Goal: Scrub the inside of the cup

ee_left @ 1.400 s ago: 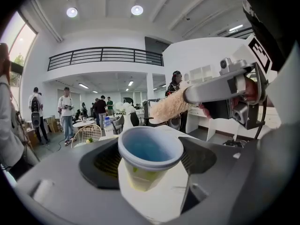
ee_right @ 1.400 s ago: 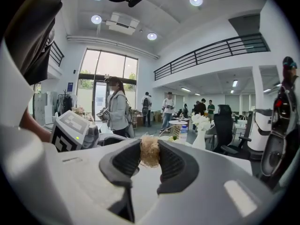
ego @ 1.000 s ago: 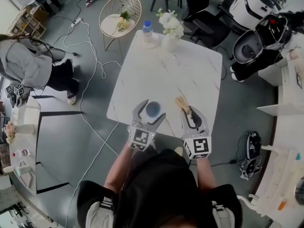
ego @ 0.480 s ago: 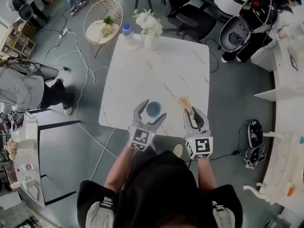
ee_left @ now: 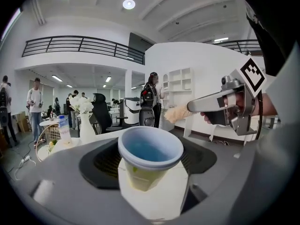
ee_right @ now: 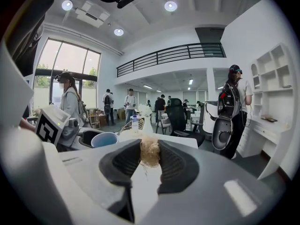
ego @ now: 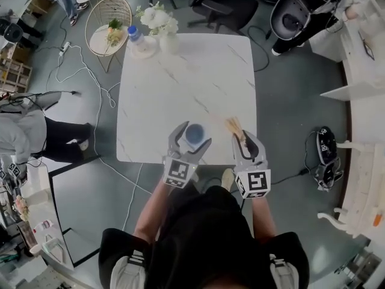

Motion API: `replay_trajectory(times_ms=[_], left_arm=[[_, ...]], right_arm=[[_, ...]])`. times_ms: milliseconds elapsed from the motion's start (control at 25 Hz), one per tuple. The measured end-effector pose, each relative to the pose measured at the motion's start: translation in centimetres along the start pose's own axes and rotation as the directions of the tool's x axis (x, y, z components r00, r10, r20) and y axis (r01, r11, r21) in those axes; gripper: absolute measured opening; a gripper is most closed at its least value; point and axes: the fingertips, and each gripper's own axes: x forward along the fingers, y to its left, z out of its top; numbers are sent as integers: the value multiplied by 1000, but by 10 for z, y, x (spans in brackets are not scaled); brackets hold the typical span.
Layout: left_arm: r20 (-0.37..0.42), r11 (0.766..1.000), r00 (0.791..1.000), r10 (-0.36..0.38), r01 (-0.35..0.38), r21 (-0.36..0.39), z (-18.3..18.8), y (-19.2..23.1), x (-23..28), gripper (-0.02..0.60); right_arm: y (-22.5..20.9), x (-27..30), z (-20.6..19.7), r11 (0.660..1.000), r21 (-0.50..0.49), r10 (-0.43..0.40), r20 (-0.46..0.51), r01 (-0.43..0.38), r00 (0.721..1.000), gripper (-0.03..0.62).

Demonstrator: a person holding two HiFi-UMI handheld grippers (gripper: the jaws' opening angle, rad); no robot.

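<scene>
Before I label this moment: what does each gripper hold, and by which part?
Left gripper: the round blue-lined cup, by its side wall below the rim. Right gripper: the straw-coloured fibre scrubber, by its near end, tuft sticking forward.

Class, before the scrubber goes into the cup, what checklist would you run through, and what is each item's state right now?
1. Cup clamped in left gripper: ok.
2. Cup upright, mouth facing up: ok.
3. Fibre scrubber clamped in right gripper: ok.
4. Fibre scrubber lined up over the cup's mouth: not ok, it is off to the side, clear of the rim.
5. Dirt left inside the cup: cannot tell.
</scene>
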Motion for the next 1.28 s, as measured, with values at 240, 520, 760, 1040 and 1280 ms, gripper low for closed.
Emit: replay_trajectory(times_ms=[240,520,760,1040,1280], left_arm=[[-21,999,998,-53,52,-11,-14,-21,34,390],[-53,996,995,-88,86,-24,-40,-37,68,390],[-81,994,991,-108,105,-40,-67,-45,88,390],[-88,991,987,-132,128,-48,-89,-51,104,390],[-87,989,986,-141,136,-63,-104,-52,115,390]], right_arm=[[-30,-9,-21,998,33,-50,-31,51,998,107],[-56,-17,-50,994,59,-88,-73,93,993,107],[-68,-20,-71,991,73,-105,-95,112,990,107],[-71,-22,-95,987,97,-119,-120,131,986,107],[-74,-28,-111,982,118,-131,-141,148,981,107]])
